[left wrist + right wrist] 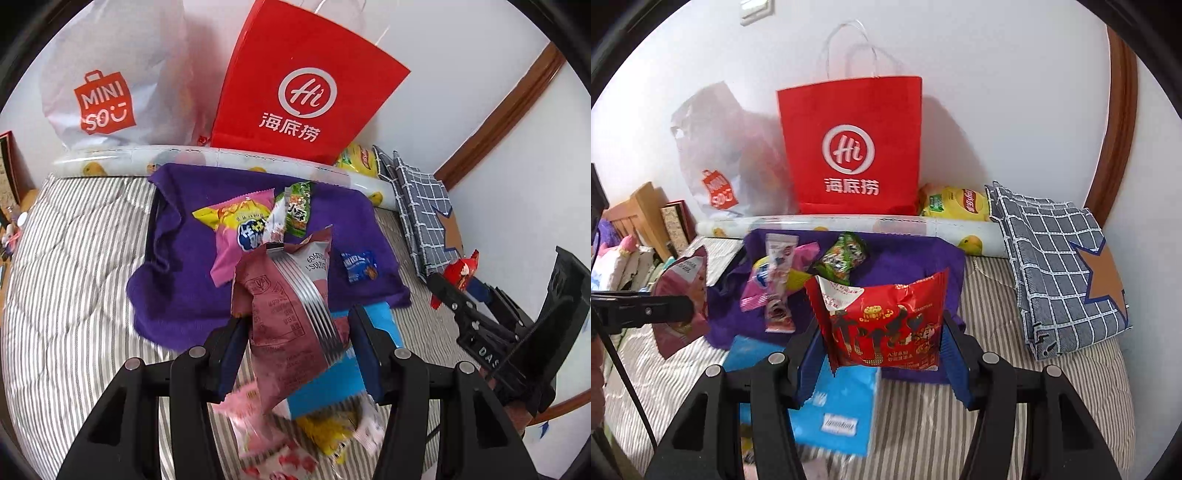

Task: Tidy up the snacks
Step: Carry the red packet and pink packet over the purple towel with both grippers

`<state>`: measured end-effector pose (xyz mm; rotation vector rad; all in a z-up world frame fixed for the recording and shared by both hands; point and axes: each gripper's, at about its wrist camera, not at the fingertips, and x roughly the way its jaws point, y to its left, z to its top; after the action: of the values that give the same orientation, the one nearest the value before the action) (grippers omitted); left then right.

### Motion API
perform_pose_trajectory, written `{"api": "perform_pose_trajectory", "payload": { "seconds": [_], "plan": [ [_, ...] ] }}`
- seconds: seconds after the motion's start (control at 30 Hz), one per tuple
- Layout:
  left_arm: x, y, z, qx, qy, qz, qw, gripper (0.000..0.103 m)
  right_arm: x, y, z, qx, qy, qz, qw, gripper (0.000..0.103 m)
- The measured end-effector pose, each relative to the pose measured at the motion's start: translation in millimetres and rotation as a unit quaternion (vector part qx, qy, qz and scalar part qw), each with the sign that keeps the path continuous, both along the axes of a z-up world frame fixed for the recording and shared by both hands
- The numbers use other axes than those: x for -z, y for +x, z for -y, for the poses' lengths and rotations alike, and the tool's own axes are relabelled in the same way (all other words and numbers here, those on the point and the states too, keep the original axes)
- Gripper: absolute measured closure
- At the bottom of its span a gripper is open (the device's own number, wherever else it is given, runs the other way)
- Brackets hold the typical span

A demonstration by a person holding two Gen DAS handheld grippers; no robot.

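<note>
My left gripper (295, 350) is shut on a maroon snack packet (284, 314) with a silver crimped seam, held upright over the striped bed. In the right wrist view that maroon packet (683, 295) shows at the left. My right gripper (879, 354) is shut on a red snack packet (882, 325) with cartoon print; the red packet (460, 275) also shows at the right in the left wrist view. On a purple cloth (192, 258) lie a pink-yellow packet (240, 225), a green packet (297, 212) and a small blue packet (358, 266).
A red paper bag (849, 147) and a white plastic bag (110, 81) stand against the wall behind a fruit-print roll (849, 225). A yellow chip bag (955, 203) and checked folded fabric (1060, 266) lie at the right. A blue pouch (838, 413) and loose pink and yellow packets (258, 424) lie below the grippers.
</note>
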<state>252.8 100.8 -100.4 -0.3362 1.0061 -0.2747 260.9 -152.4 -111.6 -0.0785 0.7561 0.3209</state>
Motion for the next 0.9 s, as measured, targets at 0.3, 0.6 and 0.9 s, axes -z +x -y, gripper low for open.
{"api": "perform_pose_trajectory", "payload": {
  "seconds": [0.3,0.6,0.9],
  "plan": [
    [29,37,-21,-0.004,0.001,-0.015,0.9999,0.050,26,51,-7,0.020,-0.004,-0.020,1.000,0.047],
    [60,59,-28,0.003,0.004,-0.027,0.9996,0.050,50,81,-22,0.021,-0.029,-0.031,0.999,0.047],
    [75,70,-28,0.001,0.000,-0.041,0.9992,0.049,70,91,-22,0.022,-0.034,-0.051,0.998,0.047]
  ]
}}
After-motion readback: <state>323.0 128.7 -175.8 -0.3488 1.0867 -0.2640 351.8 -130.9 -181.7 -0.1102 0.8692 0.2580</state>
